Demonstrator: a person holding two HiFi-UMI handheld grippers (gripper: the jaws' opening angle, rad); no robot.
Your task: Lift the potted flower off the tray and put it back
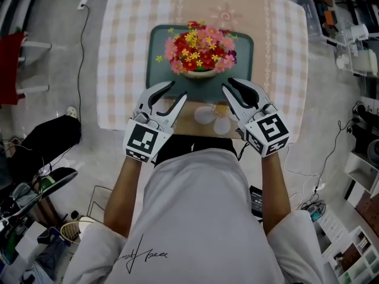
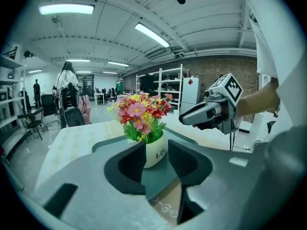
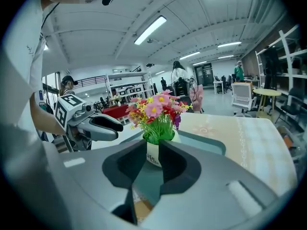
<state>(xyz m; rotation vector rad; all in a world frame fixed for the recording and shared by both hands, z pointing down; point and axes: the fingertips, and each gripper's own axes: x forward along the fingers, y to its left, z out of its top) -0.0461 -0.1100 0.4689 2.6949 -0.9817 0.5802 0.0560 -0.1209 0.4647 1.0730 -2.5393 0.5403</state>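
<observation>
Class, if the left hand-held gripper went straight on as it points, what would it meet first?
Probably the potted flower, framed between the parted jaws, though depth is unclear.

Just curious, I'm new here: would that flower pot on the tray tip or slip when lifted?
Possibly tippy: the flowers spread wider than the white pot. The pot looks smooth and rounded, so it could slip. The flowers look artificial, so probably light.

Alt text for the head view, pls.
A potted flower sits on a teal tray on a checked table. On the person's side of it, the left gripper and right gripper point toward the pot, jaws apart and empty.
</observation>
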